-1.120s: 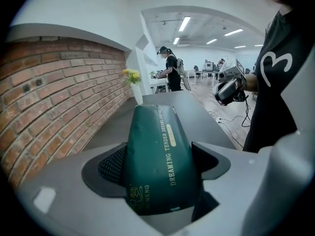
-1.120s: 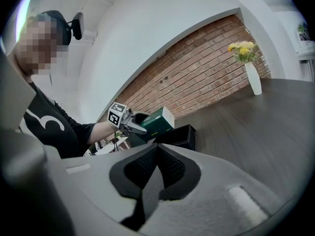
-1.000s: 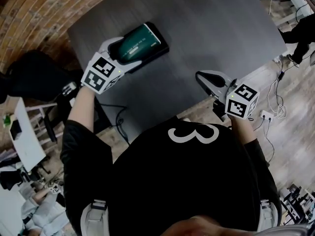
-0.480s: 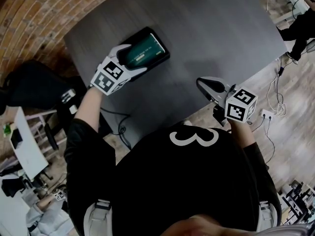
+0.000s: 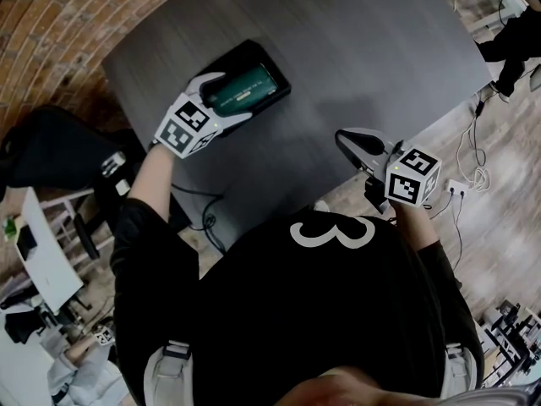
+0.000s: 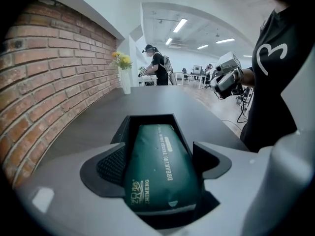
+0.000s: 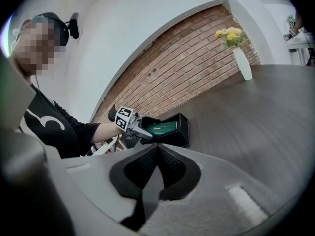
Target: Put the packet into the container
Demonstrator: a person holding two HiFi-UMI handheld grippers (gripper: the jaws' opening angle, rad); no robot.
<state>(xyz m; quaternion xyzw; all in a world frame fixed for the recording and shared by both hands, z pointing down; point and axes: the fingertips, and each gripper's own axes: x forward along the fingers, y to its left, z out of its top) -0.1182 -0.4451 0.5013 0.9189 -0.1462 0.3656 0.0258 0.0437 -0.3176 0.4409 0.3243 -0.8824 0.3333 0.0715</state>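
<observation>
The left claw (image 6: 162,156) grips the green packet (image 6: 158,173) inside the black container (image 5: 269,60) at the frame's upper left, the right claw (image 7: 156,154) is shut on nothing, and pulling back without letting go may drag the packet out.

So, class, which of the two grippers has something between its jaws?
The left gripper: its jaws clasp the green packet at the black container. The right gripper has its jaws shut together with nothing between.

The packet (image 5: 246,90) is dark green with pale lettering, the container (image 5: 281,81) black, the table (image 5: 363,49) dark grey.
</observation>
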